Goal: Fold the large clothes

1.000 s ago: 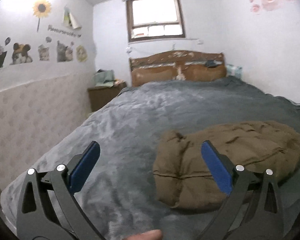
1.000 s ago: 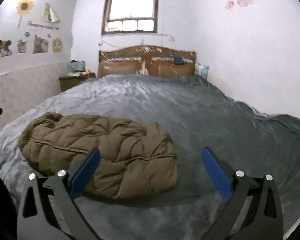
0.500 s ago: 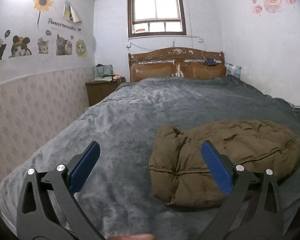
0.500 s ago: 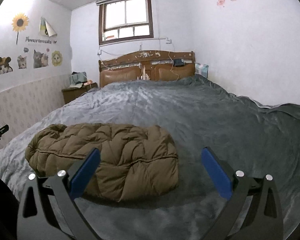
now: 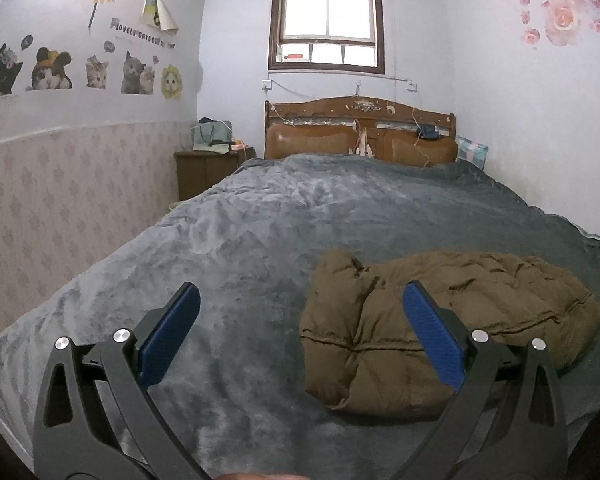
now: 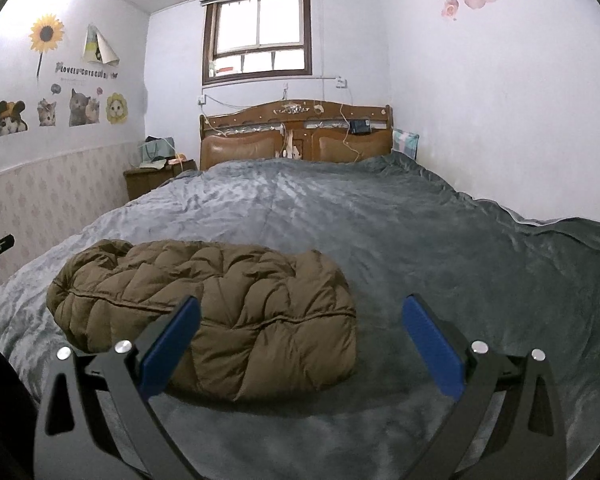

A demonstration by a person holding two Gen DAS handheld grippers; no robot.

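A brown puffy jacket (image 6: 220, 312) lies folded into a thick bundle near the foot of a bed (image 6: 379, 232) covered in a grey blanket. My left claw (image 5: 300, 336) and right claw (image 6: 300, 344) both hover above it, jaws spread wide, holding nothing. The jacket looks light, soft and springy, likely to puff back open. I would pinch a stitched seam or edge, not the slippery quilted bulk.
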